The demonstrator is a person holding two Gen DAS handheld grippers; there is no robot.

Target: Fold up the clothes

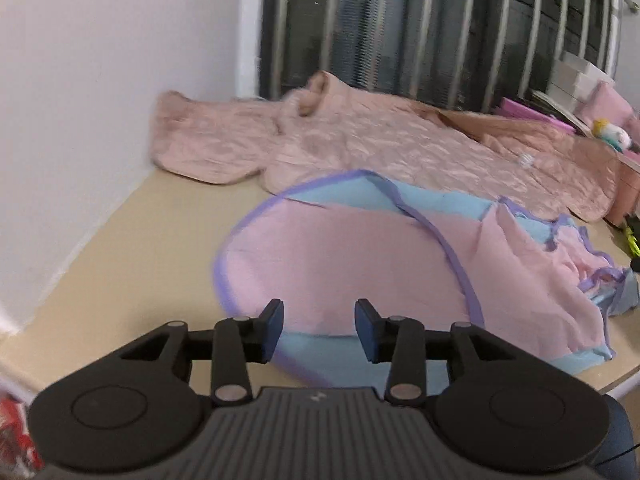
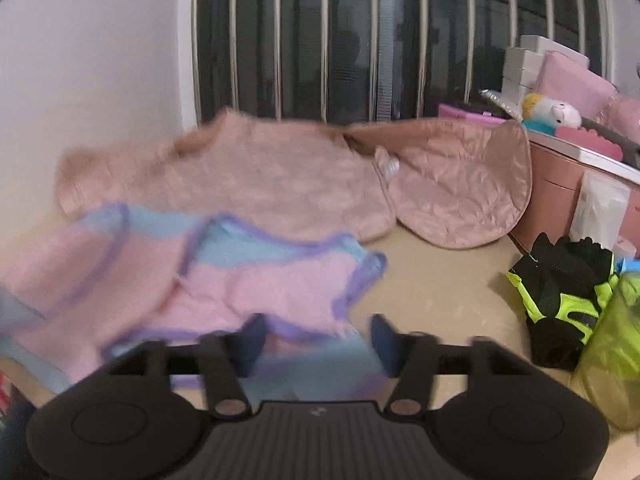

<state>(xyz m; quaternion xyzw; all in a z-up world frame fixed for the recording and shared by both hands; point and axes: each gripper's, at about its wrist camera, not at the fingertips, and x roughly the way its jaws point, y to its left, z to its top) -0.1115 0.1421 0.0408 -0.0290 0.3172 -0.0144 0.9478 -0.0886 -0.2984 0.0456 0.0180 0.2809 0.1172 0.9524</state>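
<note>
Beige tabletop (image 1: 120, 264) fills the scene, running back to a white wall and a barred window. Biggest piece on it is the quilted dusty-pink garment (image 1: 360, 144), spread loose along the far edge, sleeve flopped toward the wall, untouched by any fold as far as I can judge. Just in front of it, touching or slightly overlapping its hem, lies the pink-and-blue garment (image 1: 344, 256) with purple trim: one curved panel is turned over on itself, but the right side is rumpled and bunched, so I'd call this one partly folded at best, with tidying and further folds left. Off to the right in the other view, a black-and-neon glove (image 2: 560, 300) sits by pink boxes, out of play.

Now the tools: left gripper (image 1: 319, 330) hovers over the near blue edge, jaws parted, nothing between the pads. Right gripper (image 2: 316, 340) sits above the crumpled purple-trimmed corner, jaws apart wider, blurred, gripping nothing that I can see.

Both garments need work, the quilted one entirely
</note>
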